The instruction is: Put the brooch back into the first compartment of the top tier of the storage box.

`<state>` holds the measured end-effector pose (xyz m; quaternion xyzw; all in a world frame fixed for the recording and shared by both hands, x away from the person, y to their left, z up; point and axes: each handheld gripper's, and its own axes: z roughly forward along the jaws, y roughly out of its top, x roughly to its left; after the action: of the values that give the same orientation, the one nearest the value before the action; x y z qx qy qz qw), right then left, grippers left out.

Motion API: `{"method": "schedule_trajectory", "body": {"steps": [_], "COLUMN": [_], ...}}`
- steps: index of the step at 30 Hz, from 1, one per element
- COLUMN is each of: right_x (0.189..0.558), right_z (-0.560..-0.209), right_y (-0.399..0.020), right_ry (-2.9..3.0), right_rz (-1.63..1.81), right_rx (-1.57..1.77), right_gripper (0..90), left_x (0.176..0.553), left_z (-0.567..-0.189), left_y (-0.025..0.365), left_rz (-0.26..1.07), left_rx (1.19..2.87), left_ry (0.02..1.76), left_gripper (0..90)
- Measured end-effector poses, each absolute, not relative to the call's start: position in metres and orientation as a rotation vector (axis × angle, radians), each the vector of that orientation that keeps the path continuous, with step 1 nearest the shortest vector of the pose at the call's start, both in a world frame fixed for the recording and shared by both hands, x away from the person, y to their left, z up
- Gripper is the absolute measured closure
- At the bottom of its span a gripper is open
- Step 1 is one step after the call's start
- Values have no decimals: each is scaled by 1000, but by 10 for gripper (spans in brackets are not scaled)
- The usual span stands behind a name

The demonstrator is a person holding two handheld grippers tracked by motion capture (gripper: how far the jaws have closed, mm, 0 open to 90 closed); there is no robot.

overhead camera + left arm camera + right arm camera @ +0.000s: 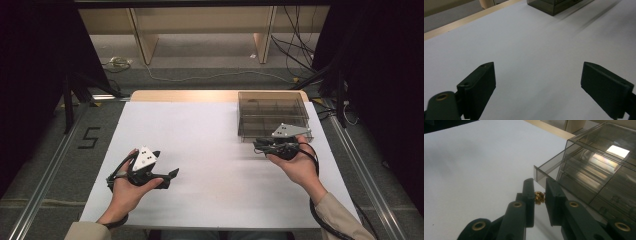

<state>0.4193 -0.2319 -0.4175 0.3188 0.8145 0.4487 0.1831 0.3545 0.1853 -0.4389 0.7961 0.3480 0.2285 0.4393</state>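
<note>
Close up, gold trinket (539, 197) between right tongs (539, 185).

Beige sleeves; each black gripper (170, 177) carries a grey three-cornered plate, brass-ringed pivot holes and a trailing black cable.
</note>
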Motion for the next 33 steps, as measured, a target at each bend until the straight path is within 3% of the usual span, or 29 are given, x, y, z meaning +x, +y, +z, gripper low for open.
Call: {"method": "schedule_trajectory", "body": {"steps": [33], "right_x": [426], "right_z": [-410], "right_y": [-228], "right_ry": [2278], "right_rz": [1283], "right_rx": [898], "right_gripper": [792], "left_x": [355], "left_z": [-438], "left_y": [186], "left_rz": [566], "left_rx": [1974], "left_ry": [864], "left_gripper": [127]}}
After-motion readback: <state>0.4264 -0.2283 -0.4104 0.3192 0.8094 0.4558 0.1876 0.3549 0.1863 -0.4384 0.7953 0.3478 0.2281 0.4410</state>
